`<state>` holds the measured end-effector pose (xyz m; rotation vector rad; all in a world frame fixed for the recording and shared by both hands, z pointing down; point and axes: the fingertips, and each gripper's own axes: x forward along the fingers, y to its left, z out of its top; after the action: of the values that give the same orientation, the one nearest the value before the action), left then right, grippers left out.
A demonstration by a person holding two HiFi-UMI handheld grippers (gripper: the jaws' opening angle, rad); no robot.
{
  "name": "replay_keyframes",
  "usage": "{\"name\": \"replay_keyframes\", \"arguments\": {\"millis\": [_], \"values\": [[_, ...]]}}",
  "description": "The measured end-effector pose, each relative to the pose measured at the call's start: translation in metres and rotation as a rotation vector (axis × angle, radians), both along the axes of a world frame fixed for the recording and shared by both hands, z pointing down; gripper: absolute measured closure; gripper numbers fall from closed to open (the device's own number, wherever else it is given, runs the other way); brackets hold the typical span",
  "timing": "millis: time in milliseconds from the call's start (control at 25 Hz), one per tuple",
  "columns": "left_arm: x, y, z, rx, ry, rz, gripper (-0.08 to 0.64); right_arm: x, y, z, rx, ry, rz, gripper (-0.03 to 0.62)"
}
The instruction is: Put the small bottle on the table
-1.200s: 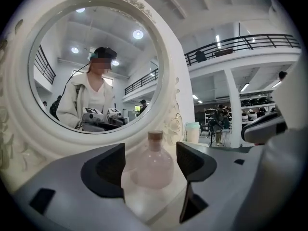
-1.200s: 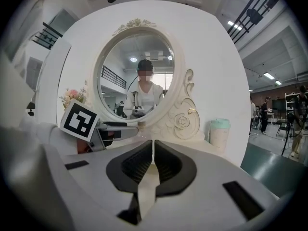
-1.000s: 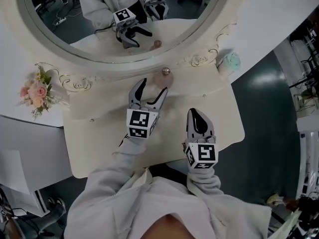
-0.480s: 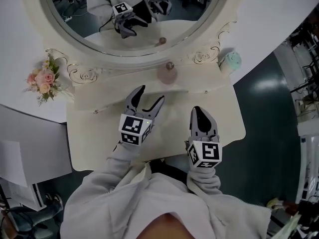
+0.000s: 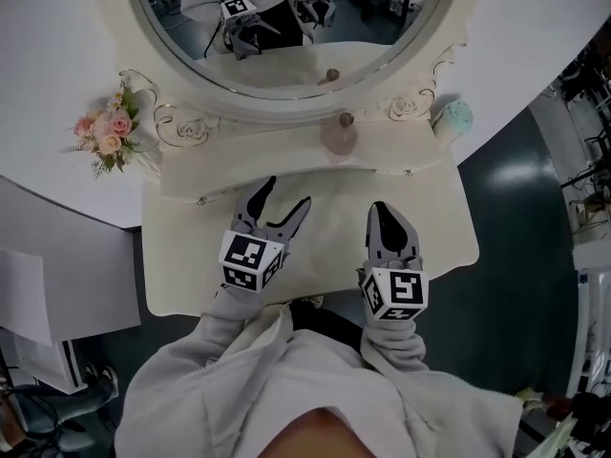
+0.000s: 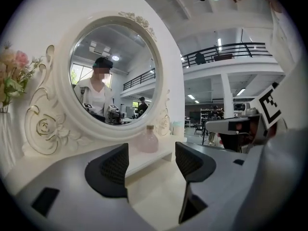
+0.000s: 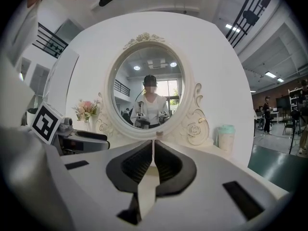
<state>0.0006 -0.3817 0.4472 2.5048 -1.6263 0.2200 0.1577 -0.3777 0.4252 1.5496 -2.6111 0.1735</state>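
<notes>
The small bottle [image 5: 340, 136], pink and round with a metal cap, stands upright on the low shelf under the oval mirror [image 5: 286, 27]. It also shows ahead between the jaws in the left gripper view, the bottle [image 6: 147, 141] a good way off. My left gripper [image 5: 284, 197] hovers over the cream table top [image 5: 439, 237], open and empty, short of the bottle and to its left. My right gripper [image 5: 384, 210] is shut on nothing, near the table's front right. The left gripper [image 6: 151, 160] jaws stand wide apart; the right gripper [image 7: 153, 160] jaws meet.
A pink flower bunch [image 5: 107, 134] stands at the shelf's left end and a mint-green cup [image 5: 452, 117] at its right. The mirror frame rises right behind the bottle. The mirror reflects the person and both grippers. Dark floor lies to the table's right.
My left gripper has drawn back from the bottle toward the table's front, staying open. The bottle stays on the shelf. The right gripper has barely moved.
</notes>
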Motion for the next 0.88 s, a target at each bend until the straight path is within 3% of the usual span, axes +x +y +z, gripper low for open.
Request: {"name": "replay_keyframes", "arguments": {"millis": [440,880], "values": [[-0.058,0.037,-0.007,-0.018,-0.03,-0.074,0.516,-0.037,0.013,-0.014,-0.003,-0.003,-0.015,0.555],[-0.091,0.061,-0.024,-0.05,-0.068,-0.057,0.537,-0.066,0.027,-0.034,0.011,0.011,-0.014,0.555]]}}
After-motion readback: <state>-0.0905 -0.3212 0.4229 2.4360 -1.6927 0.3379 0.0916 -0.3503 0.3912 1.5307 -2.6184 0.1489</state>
